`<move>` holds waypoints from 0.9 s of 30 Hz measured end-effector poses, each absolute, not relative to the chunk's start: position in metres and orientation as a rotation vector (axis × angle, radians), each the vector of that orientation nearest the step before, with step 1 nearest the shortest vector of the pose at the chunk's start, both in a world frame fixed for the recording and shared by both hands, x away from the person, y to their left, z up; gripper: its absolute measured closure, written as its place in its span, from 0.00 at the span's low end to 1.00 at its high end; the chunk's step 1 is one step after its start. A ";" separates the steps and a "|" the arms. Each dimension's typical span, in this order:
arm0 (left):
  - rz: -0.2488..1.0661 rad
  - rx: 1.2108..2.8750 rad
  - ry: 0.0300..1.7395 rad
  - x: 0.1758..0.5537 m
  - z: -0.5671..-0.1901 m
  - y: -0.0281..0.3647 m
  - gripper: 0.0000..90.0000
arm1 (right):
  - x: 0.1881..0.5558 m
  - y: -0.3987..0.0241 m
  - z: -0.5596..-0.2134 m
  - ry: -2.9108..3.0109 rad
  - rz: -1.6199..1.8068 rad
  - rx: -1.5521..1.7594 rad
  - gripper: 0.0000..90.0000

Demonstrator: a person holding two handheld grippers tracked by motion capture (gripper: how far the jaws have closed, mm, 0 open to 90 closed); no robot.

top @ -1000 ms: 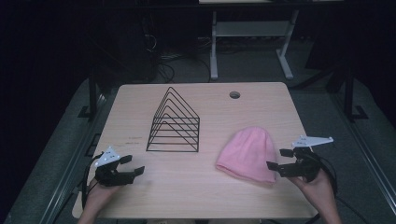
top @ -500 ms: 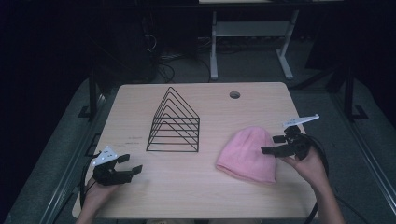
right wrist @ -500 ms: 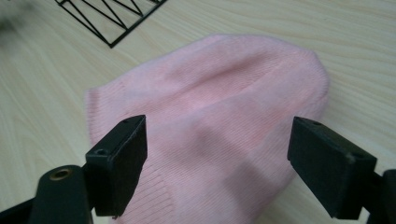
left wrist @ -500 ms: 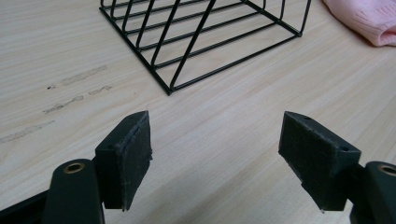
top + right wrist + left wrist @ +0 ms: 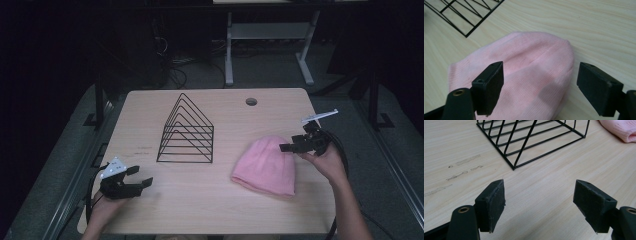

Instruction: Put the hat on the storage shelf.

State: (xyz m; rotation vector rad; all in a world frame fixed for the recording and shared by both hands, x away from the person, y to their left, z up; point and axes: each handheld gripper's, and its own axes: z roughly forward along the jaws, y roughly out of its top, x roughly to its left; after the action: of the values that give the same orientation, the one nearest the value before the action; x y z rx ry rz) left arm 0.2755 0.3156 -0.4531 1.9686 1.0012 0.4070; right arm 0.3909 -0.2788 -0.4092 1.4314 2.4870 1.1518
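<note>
A pink knit beanie lies flat on the wooden table, right of centre. My right gripper hovers at the beanie's upper right edge, open, with the beanie below and between its jaws. A black wire rack of nested triangles stands at the table's middle. My left gripper rests open near the front left corner, pointing toward the rack, nothing between its fingers.
A round cable hole sits near the table's far edge. Behind the table stand a white desk frame and cables on the dark floor. Bare wood lies between the left gripper and the rack.
My right gripper has risen and moved toward the far side along the beanie's right edge. The left gripper has barely shifted.
</note>
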 end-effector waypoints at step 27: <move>0.411 1.961 1.024 0.278 -0.454 0.321 0.27 | 0.439 -0.273 -0.447 2.577 1.051 1.622 0.43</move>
State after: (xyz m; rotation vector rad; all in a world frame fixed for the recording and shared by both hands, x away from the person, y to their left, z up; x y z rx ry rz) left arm 0.2776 0.3206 -0.4535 1.9607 1.0239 0.4107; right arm 0.4392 -0.2730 -0.4470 1.6222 2.5771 1.0505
